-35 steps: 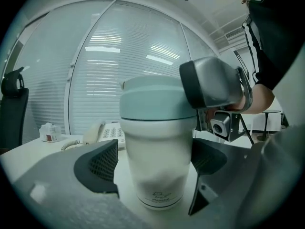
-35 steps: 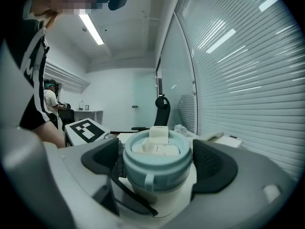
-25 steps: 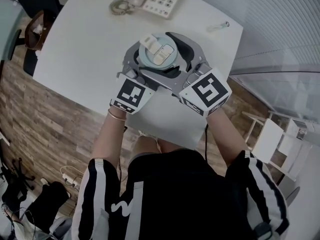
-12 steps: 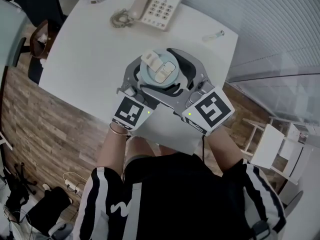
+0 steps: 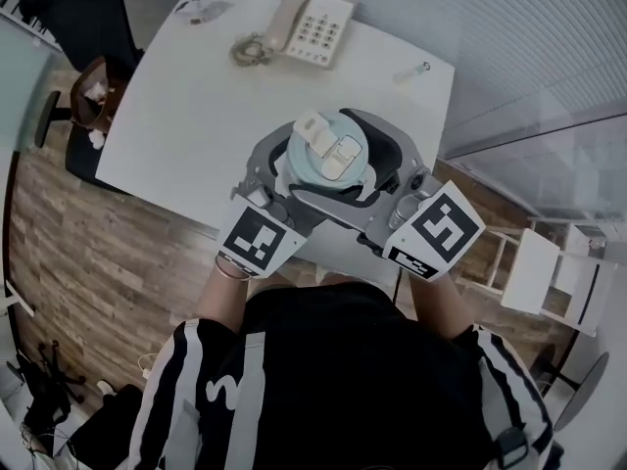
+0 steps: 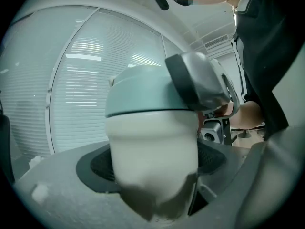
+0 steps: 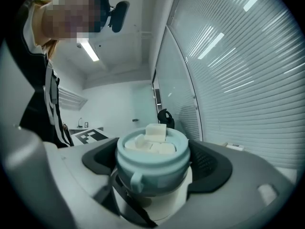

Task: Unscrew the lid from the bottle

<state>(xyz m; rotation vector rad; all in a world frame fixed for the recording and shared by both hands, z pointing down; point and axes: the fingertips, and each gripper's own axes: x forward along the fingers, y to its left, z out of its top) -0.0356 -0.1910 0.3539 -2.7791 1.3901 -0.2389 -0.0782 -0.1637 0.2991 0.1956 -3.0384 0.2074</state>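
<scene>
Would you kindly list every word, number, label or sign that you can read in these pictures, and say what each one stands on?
No text can be read with certainty.
Keypad of the telephone: key markings too small to read.
The left marker cube and right marker cube: black-and-white square patterns, not lettering.
The bottle and its lid: no print visible.

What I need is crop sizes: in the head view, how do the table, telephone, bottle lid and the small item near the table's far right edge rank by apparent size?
1. table
2. lid and telephone: about alike; the lid is held nearer the camera, so unranked
3. small item
</scene>
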